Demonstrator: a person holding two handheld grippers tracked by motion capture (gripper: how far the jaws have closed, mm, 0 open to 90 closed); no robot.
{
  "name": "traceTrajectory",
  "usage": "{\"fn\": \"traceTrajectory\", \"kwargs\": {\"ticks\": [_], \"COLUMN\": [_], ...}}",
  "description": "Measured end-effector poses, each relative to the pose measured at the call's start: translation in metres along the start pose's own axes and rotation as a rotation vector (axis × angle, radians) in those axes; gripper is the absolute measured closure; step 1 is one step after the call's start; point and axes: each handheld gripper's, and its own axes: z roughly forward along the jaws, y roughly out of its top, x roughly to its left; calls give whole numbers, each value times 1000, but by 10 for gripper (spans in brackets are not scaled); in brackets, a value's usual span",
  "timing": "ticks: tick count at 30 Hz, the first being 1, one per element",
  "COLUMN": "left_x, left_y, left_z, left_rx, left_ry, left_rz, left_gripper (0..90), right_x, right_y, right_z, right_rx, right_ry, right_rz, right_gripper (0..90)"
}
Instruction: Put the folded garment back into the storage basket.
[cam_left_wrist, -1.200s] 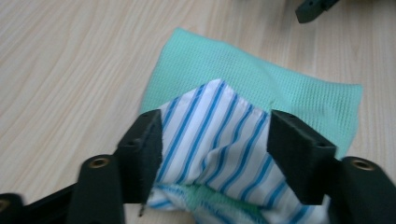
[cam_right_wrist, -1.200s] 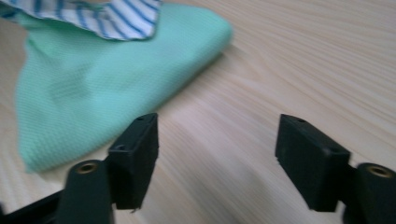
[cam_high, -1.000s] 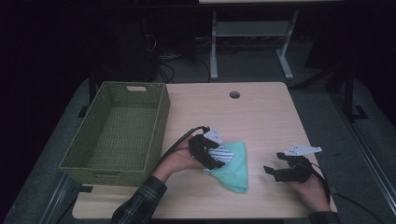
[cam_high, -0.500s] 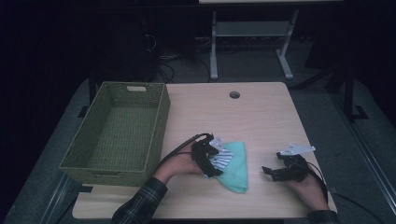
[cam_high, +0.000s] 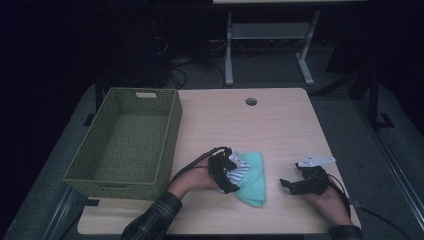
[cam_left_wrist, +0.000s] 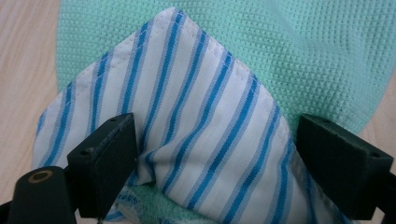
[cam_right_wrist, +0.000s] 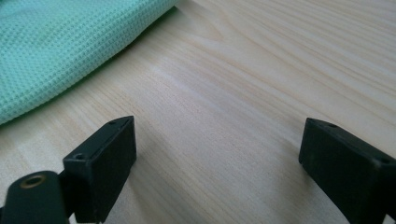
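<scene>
A white cloth with blue stripes (cam_left_wrist: 205, 116) lies bunched on a mint-green cloth (cam_left_wrist: 303, 56) near the table's front edge (cam_high: 252, 187). My left gripper (cam_high: 232, 176) hovers low over the striped cloth (cam_high: 241, 172). Its jaws have just been opening and now stand wide, with the striped fold between them and unpinched (cam_left_wrist: 217, 135). My right gripper (cam_high: 286, 184) rests to the right of the green cloth (cam_right_wrist: 60, 46), over bare wood. Its jaws have also just been opening, with nothing between them (cam_right_wrist: 219, 130).
A woven olive basket (cam_high: 172, 135) stands at the table's left side, with nothing in it. The light wooden table (cam_high: 250, 130) has a cable hole (cam_high: 251, 101) near its far edge. Dark floor, cables and a desk frame lie beyond.
My left gripper has dropped a little closer onto the striped cloth and spread its jaws. The right gripper has stayed in place with its jaws slightly wider.
</scene>
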Motion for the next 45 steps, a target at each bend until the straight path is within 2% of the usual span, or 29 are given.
{"fn": "traceTrajectory", "kwargs": {"ticks": [6,16,21,23,27,28,30,39,45], "left_x": [0,3,6,5,7,6,7,6,8], "left_y": [-1,-4,-6,-7,-9,-9,-9,-9,-7], "left_z": [-1,-8,-10,-10,-11,-10,-10,-13,-23], "left_rx": [-6,-27,-33,-38,-47,-59,-61,-46,-72], "left_ry": [6,24,30,29,20,18,16,21,16], "left_rz": [-8,-31,-19,-17,-31,-52,-69,-90,-119], "left_gripper": [155,464,625,658,678,679,679,677,677], "right_x": [0,1,1,1,1,1,1,1,1], "right_y": [0,0,0,0,0,0,0,0,0], "right_z": [0,0,0,0,0,0,0,0,0], "right_rx": [0,-1,-1,-1,-2,-2,-1,-1,2], "right_ry": [-5,-6,-11,-11,-10,-10,-10,-10,-10], "right_rz": [6,7,11,11,11,11,11,11,17], "right_gripper": [110,111,112,112,112,112,112,112,111]}}
